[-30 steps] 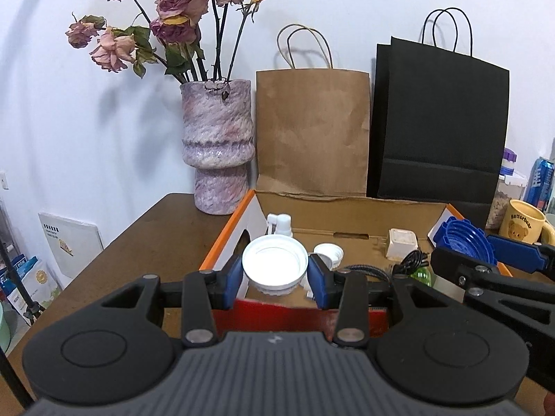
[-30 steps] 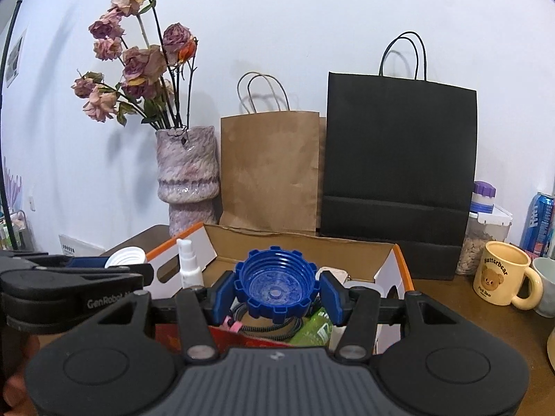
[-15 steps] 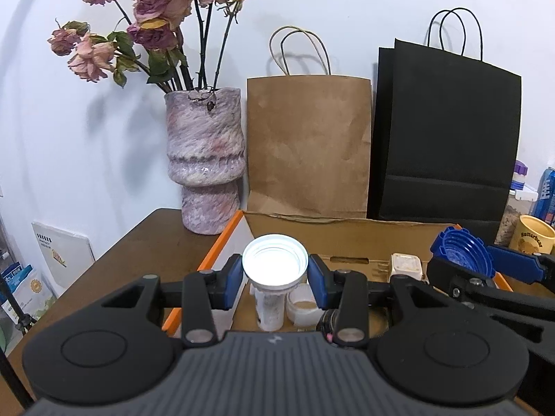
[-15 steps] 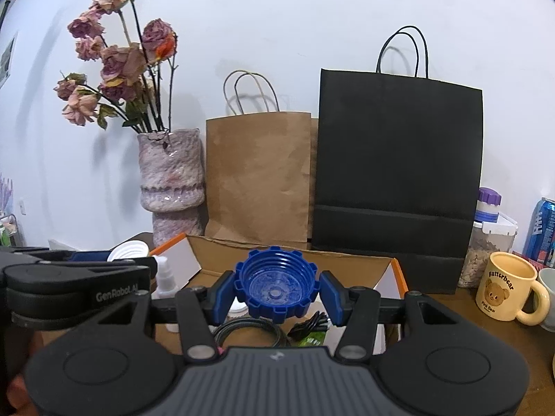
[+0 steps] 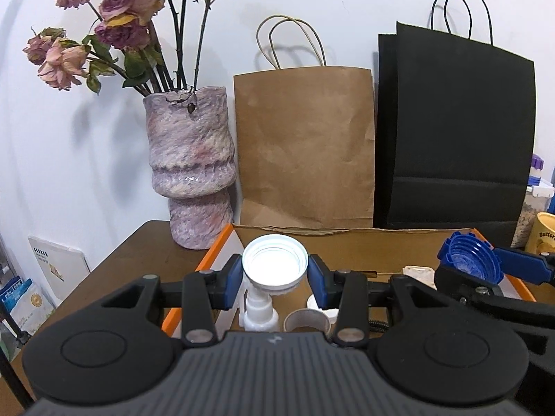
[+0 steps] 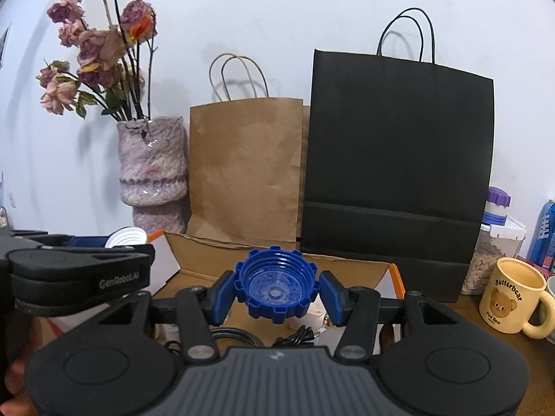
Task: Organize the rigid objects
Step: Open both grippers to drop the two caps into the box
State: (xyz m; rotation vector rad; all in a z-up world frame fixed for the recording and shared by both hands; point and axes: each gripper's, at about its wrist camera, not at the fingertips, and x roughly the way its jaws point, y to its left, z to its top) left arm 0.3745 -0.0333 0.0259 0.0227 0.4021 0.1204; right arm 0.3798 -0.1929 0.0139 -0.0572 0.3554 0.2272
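My left gripper [image 5: 274, 275] is shut on a white screw lid [image 5: 274, 267], held above the open cardboard box [image 5: 364, 242] with orange edges. My right gripper [image 6: 276, 293] is shut on a blue notched lid [image 6: 276, 289], also held over the box [image 6: 350, 267]. The blue lid shows at the right of the left wrist view [image 5: 468, 263], and the white lid at the left of the right wrist view [image 6: 125, 237]. In the box lie a white spray bottle [image 5: 258, 308], a cardboard ring [image 5: 307, 320] and a black cable [image 6: 301, 338], partly hidden by the grippers.
A purple vase [image 5: 190, 170] with dried roses, a brown paper bag [image 5: 305, 145] and a black paper bag [image 5: 454, 131] stand behind the box against the wall. A yellow bear mug [image 6: 511, 294], a jar of seeds [image 6: 492, 242] and a blue can [image 6: 546, 232] stand right.
Both grippers have risen with their lids, so the box and its contents have dropped lower in both views. The vase and bags look closer.
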